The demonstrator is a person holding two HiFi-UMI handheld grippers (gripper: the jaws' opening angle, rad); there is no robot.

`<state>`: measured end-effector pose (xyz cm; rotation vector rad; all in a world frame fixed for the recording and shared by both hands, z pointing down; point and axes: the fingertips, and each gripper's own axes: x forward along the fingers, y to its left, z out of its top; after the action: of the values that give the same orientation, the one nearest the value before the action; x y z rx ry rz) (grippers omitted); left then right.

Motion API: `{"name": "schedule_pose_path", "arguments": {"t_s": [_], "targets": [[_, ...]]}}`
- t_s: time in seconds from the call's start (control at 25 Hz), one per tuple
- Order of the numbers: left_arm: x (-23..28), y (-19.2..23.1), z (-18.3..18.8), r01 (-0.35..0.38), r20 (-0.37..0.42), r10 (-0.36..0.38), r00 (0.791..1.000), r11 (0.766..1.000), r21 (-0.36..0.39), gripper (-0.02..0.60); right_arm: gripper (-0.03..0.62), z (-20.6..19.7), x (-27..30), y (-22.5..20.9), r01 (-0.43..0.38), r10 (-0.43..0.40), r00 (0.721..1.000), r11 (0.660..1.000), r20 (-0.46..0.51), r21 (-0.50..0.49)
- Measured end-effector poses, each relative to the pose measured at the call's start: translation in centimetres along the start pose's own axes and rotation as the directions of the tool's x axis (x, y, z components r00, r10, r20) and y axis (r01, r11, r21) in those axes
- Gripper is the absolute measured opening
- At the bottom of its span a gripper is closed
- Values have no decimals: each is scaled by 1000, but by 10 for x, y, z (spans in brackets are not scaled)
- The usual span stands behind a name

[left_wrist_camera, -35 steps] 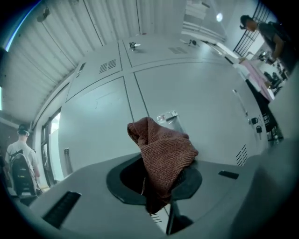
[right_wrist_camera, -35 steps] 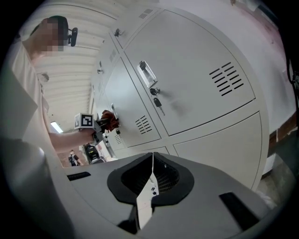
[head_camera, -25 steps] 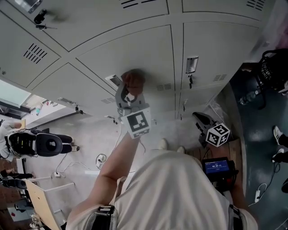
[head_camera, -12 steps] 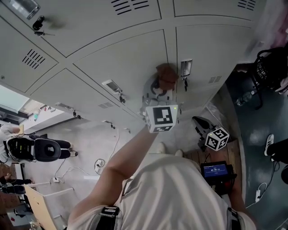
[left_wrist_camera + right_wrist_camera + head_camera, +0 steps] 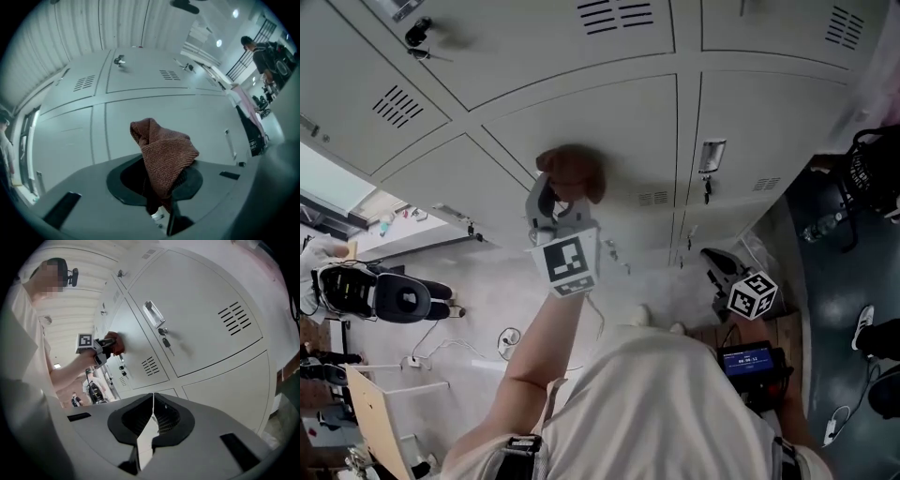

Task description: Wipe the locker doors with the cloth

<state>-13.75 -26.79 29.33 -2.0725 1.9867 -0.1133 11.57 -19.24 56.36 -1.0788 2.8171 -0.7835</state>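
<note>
Right gripper (image 5: 153, 405) is hanging low beside the person's body, jaws closed together on nothing. Left gripper (image 5: 161, 190) is clamping the brown cloth (image 5: 165, 157), holding it against a grey locker door (image 5: 619, 122).

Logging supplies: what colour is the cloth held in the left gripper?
The cloth is reddish brown, seen best in the left gripper view.

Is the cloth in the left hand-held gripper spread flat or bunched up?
Bunched up: the cloth bulges as a crumpled wad from the left hand-held gripper.
</note>
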Motion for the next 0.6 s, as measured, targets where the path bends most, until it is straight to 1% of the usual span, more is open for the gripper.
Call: {"name": "schedule_pose_path", "arguments": {"t_s": [0.08,0.2,0.28,0.36,0.48,0.6], "targets": [[-7,33,-5,-80,-12,81,997,997,14,74,18,-1,6,3,-15,15,1000,1000,-13,-5],[-17,73,-8,-196,-11,196,981,980,45,74,18,-1,14,7,-39,38,999,999,-24,-16],[-20,87,-13,-231,-34,232,972,972,45,74,18,-4,17,11,-52,51,998,999,-32,-15],[-19,84,-11,-233,-35,235,971,971,53,74,18,-7,19,14,-61,61,997,998,-38,-11],[-12,66,6,-215,19,215,976,975,53,74,18,-6,22,19,-78,77,996,997,-38,-10],[-3,37,25,-173,72,170,983,984,36,74,18,-5,20,21,-87,87,995,996,-40,-16]]}}
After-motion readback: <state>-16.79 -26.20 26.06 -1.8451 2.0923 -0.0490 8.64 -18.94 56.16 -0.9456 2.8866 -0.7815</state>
